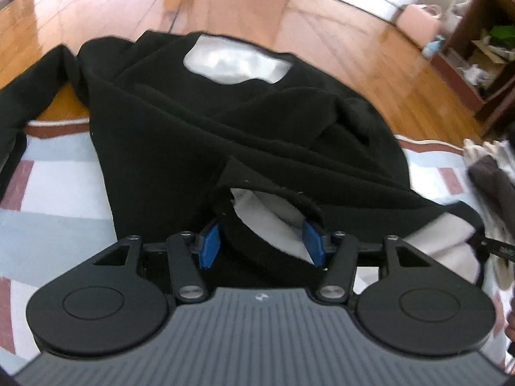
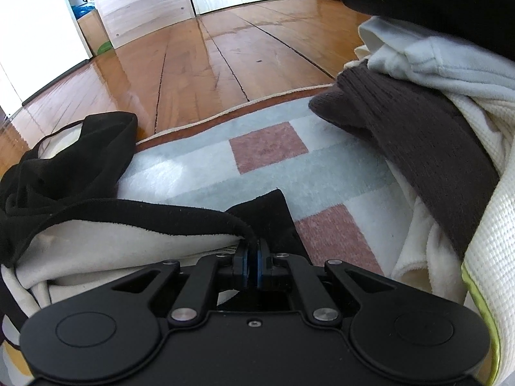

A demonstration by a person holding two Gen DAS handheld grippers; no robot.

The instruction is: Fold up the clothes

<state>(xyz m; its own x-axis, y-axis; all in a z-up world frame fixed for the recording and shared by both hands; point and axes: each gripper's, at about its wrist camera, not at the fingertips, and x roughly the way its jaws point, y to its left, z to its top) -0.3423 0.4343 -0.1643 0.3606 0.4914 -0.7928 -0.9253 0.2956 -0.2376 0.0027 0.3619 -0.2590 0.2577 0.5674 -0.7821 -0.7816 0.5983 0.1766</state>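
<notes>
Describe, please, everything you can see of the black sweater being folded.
The black sweater looks like soft fleece with a white lining. It lies rumpled, half on the checked rug, half on the wooden floor, neck opening at the far end, one sleeve trailing left. The left gripper stands open around its hem; the right gripper is shut on the hem's edge.

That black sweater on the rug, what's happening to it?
Someone is folding the black sweater, using a handheld gripper in each hand. It lies spread across a checked rug, with its neck end on the wood floor. The left gripper is open around a bunched bit of the hem, where the white lining shows. The right gripper is pinched shut on the sweater's black edge. A pile of other clothes waits on the rug to the right.
</notes>
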